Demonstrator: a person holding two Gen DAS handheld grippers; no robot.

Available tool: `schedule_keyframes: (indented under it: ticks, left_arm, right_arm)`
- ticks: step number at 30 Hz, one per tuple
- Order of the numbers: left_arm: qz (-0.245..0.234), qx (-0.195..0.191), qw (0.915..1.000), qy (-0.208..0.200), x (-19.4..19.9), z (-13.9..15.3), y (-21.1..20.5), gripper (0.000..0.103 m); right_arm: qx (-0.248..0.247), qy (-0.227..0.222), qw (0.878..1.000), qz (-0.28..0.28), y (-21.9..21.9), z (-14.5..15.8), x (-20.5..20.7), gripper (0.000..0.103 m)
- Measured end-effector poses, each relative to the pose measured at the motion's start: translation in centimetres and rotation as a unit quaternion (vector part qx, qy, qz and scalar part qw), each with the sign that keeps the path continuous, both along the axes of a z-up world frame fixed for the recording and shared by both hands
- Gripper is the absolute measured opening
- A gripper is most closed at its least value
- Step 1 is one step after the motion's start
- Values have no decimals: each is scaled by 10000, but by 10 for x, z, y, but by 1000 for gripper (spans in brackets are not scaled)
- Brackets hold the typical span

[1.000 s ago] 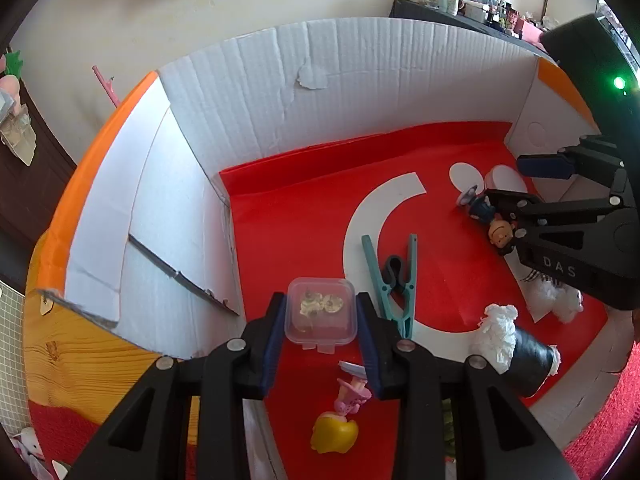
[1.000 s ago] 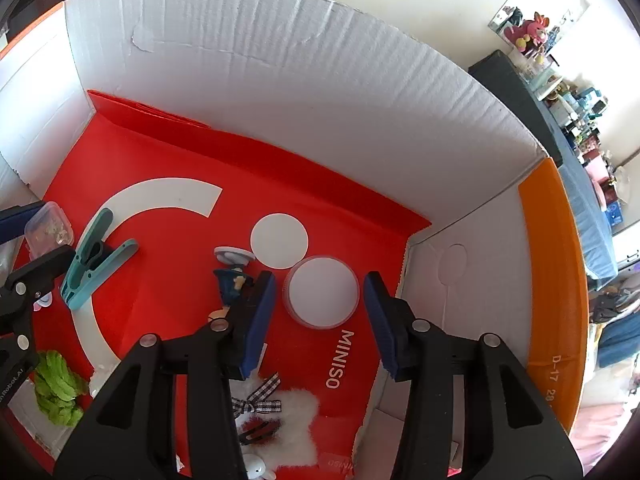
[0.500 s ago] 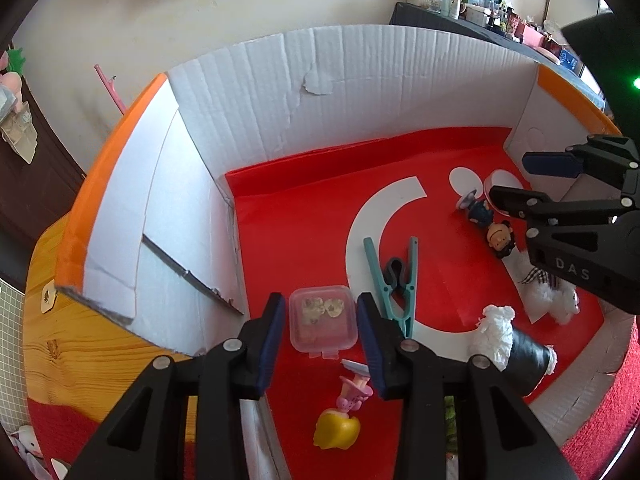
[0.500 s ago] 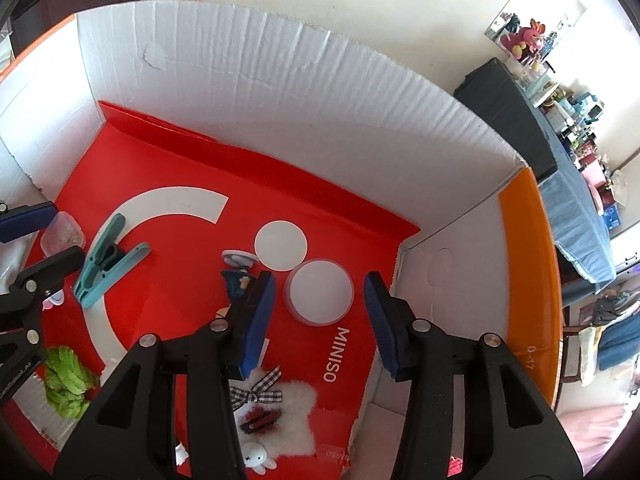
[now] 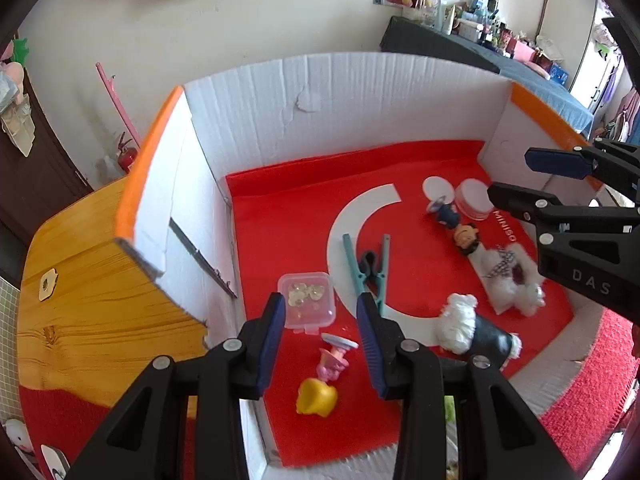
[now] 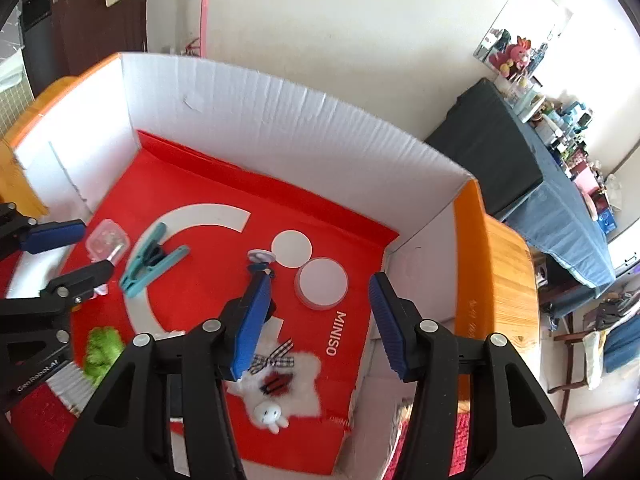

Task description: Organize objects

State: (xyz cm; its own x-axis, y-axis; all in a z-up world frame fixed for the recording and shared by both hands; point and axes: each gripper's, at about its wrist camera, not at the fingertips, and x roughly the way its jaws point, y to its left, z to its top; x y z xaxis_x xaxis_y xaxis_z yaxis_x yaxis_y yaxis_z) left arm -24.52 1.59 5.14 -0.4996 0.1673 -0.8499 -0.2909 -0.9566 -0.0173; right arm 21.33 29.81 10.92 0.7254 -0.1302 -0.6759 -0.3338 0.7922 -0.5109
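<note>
A small clear lidded box [image 5: 307, 300] with beads inside lies on the red floor of the cardboard box, near its left wall. My left gripper [image 5: 320, 312] hovers above it, open, its pads clear of the lid. A round white tin [image 6: 321, 283] sits on the floor by the right wall next to the MINISO print. My right gripper [image 6: 318, 280] hangs over it with its jaws opening and nothing pressed between the pads. In the left wrist view the right gripper [image 5: 510, 176] shows at the right edge above the tin [image 5: 474, 200].
The cardboard box wall [image 5: 340, 100] stands high around the floor, on a wooden table [image 5: 80, 300]. Also inside lie a teal clip [image 5: 366, 264], a dark-haired figurine [image 5: 456, 224], a white plush with plaid bow [image 6: 280, 376], a pink and yellow toy [image 5: 324, 380] and a black-and-white fluffy item [image 5: 476, 332].
Both grippers have lifted back from the floor, so the box looks smaller. The right jaws have widened. The clear box and the white tin have stayed where they lay.
</note>
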Motion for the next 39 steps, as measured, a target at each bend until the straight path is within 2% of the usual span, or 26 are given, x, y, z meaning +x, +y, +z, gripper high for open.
schedule_keyframes:
  ticks: [3,11,13,17,25,29,39]
  left_arm:
    - [-1,78,9999,64,24,8,8,39]
    - [-22,367,9989,294,37,25,12,45]
    - [-25,423,9983,400,45,30,12,49]
    - [3,538,9966,628,60,40,11,50]
    - [11,719,9912,1114,99,59,5,64]
    - [-14,869,9889,1202,117,61,3,68]
    - [117,925,9860,1380,156,48,-2,77]
  right_arm:
    - [118,-85,9999,56,-1,6,-11,53]
    - [543,-365,9974,306,-6,20,-54,58]
    - [675,-420,9963,337,-9,23,-65,60]
    - [971,-519,9930,437,-19,30,-82,63]
    - [1495,-760,9844,530,-32,39,-123,71]
    - [1609,-877,9812,608,-37,38,-143,75]
    - [1953,-996,9739,595,-53,19,-187,87]
